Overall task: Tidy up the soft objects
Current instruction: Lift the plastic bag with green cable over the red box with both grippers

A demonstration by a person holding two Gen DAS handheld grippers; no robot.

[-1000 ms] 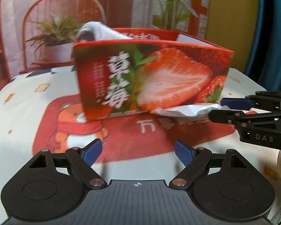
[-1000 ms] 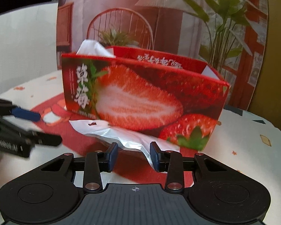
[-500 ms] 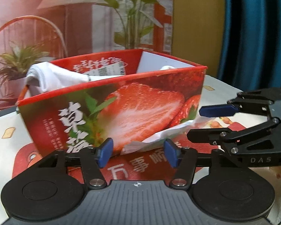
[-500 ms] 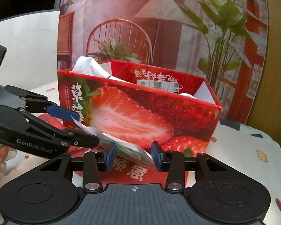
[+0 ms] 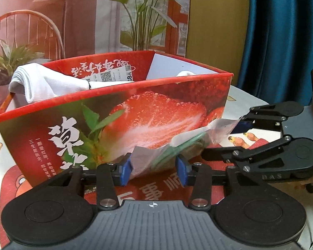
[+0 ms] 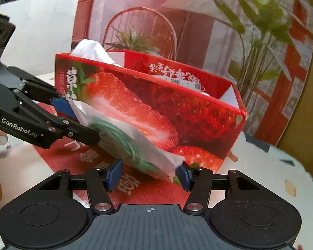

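A clear plastic packet [image 5: 167, 152] with something green inside hangs just in front of the red strawberry box [image 5: 156, 112], off the cloth. My left gripper [image 5: 154, 171] is closing on one end of it, and both blue pads touch the plastic. My right gripper [image 6: 149, 176] is shut on the other end of the packet [image 6: 123, 137]. Each gripper shows in the other's view: the right gripper [image 5: 225, 139] at the right, the left gripper [image 6: 80, 123] at the left. A white cloth [image 5: 41, 83] lies over the box's left corner.
The box [image 6: 177, 112] stands on a red mat with a cartoon print [image 5: 156, 189] on a pale tablecloth. A price label [image 5: 114, 75] lies inside it. A printed backdrop of a chair and plants stands behind, with a blue curtain [image 5: 281, 41] to the right.
The packet lay on the mat and now hangs lifted and tilted between both grippers. The left jaws narrowed from wide open onto its end, and the left gripper swung in toward the right one.
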